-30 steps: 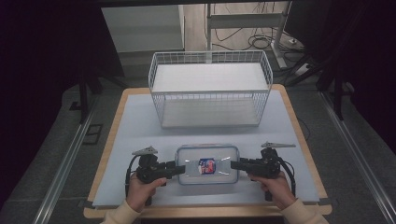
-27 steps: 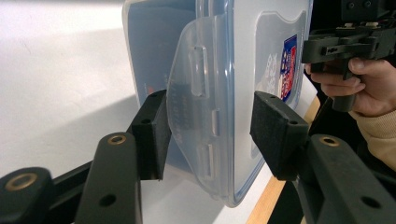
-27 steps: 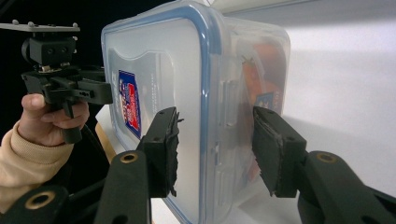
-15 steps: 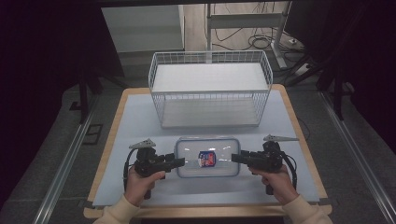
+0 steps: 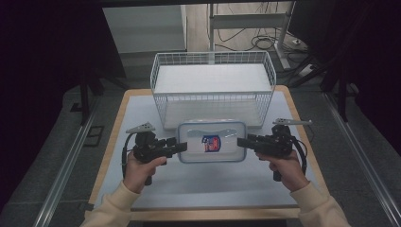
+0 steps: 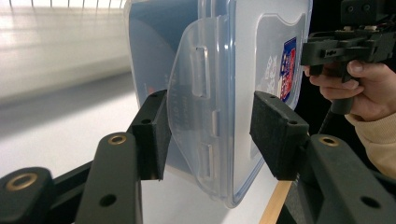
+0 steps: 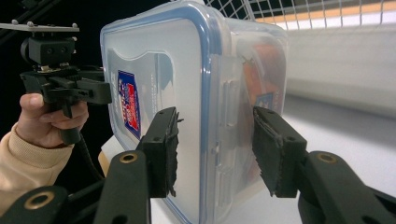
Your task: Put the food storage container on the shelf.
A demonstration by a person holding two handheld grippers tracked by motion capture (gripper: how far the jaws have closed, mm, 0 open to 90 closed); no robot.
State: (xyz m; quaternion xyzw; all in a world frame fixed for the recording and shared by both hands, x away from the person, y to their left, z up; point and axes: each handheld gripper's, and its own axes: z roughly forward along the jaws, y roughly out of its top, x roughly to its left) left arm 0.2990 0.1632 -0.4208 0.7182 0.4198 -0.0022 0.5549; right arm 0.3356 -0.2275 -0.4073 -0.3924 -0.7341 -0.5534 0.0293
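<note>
Fingers [image 6: 152, 135] of the left gripper [image 5: 177, 147] and right gripper [image 5: 243, 142] sit spread around the clear plastic box's [image 5: 212, 142] end latches, whose ribbed flaps show close up, near the desk's [image 5: 198, 184] front edge.

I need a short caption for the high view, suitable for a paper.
Two hand-held grippers, left and right, flank a lidded plastic container before a white wire basket.

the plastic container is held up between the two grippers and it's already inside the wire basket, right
Not inside. The high view shows the plastic container in front of the wire basket, outside its near wall. The left gripper and right gripper are at its two ends, as you said.
</note>
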